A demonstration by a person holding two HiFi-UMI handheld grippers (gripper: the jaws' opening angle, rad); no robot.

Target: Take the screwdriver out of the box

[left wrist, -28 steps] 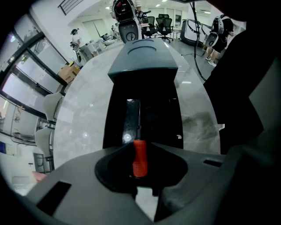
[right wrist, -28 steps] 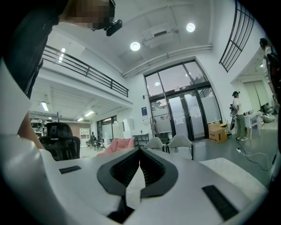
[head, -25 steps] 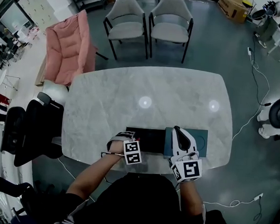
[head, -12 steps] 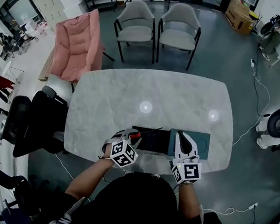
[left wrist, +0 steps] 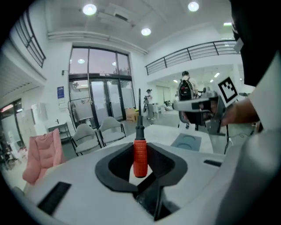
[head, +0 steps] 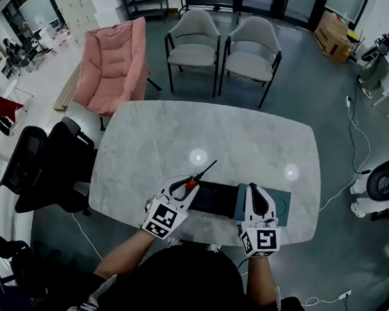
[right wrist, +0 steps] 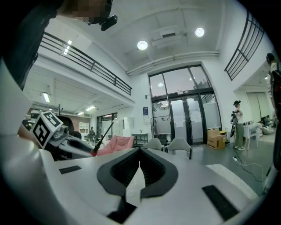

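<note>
My left gripper (head: 187,186) is shut on the red handle of the screwdriver (head: 194,181) and holds it above the left end of the open black box (head: 215,199). The black shaft slants up and away over the table. In the left gripper view the screwdriver handle (left wrist: 140,157) stands upright between the pads of my left gripper (left wrist: 140,151). My right gripper (head: 251,188) hovers over the seam between the box and its teal lid (head: 279,205). In the right gripper view my right gripper (right wrist: 139,163) is shut and holds nothing.
The box lies near the front edge of a white marble table (head: 209,136). Two grey chairs (head: 222,44) stand beyond it, with a pink armchair (head: 113,63) at far left, a black office chair (head: 44,171) at left and cables (head: 358,140) on the floor at right.
My left gripper has risen out of the box with the screwdriver and rolled, so the shaft now points up and away. The right gripper has barely shifted.
</note>
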